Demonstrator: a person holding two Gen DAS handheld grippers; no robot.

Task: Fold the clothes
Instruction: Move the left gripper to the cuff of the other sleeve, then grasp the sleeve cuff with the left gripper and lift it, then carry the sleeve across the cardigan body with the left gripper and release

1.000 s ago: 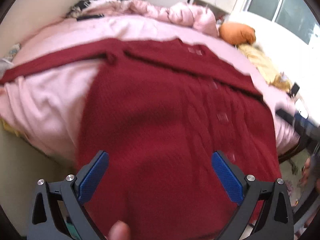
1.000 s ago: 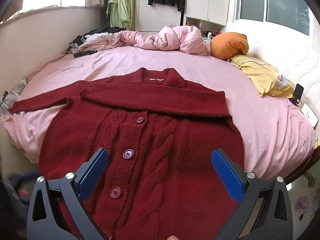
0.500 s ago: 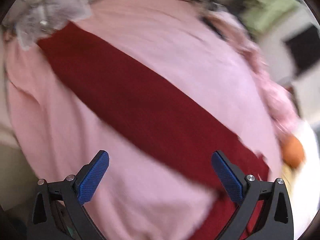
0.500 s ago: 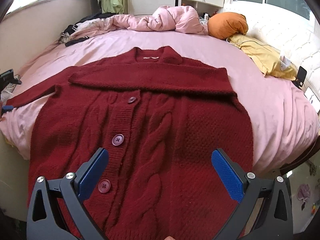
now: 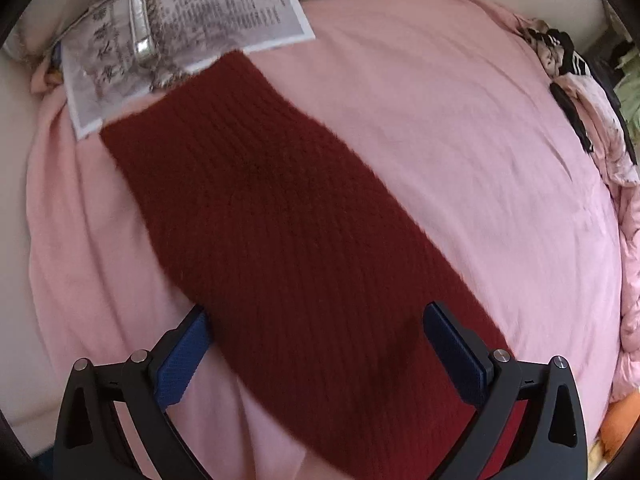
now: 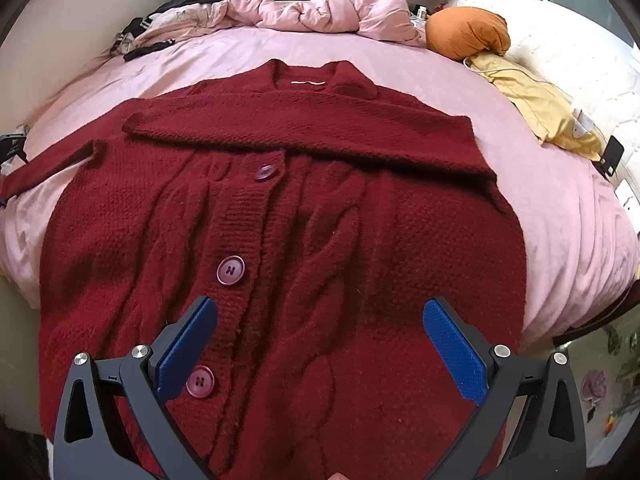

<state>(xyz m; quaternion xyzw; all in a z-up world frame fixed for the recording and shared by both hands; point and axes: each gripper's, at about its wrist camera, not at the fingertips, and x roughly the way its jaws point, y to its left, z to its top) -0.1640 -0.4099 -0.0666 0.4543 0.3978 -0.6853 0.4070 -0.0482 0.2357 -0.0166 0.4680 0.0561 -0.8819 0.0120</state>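
A dark red knitted cardigan (image 6: 304, 216) with purple buttons lies front up on the pink bed sheet (image 6: 560, 208). One sleeve is folded across its chest (image 6: 304, 136). The other sleeve (image 5: 280, 216) stretches out flat toward the bed's edge, its cuff touching a printed paper sheet. My left gripper (image 5: 316, 344) is open, low over that sleeve, its blue pads either side of it. My right gripper (image 6: 320, 340) is open above the cardigan's lower front, holding nothing.
A printed paper sheet (image 5: 192, 24) and a silver strap lie by the sleeve cuff. A bunched pink duvet (image 6: 332, 12), an orange pillow (image 6: 468, 32), a yellow cloth (image 6: 540, 108) and dark clothes (image 6: 148, 40) sit at the far side. A phone (image 6: 610, 156) lies at the right edge.
My left gripper swung from the cardigan's body to the outstretched sleeve and came in close over it. The right gripper moved nearer over the cardigan's front. Both stayed open.
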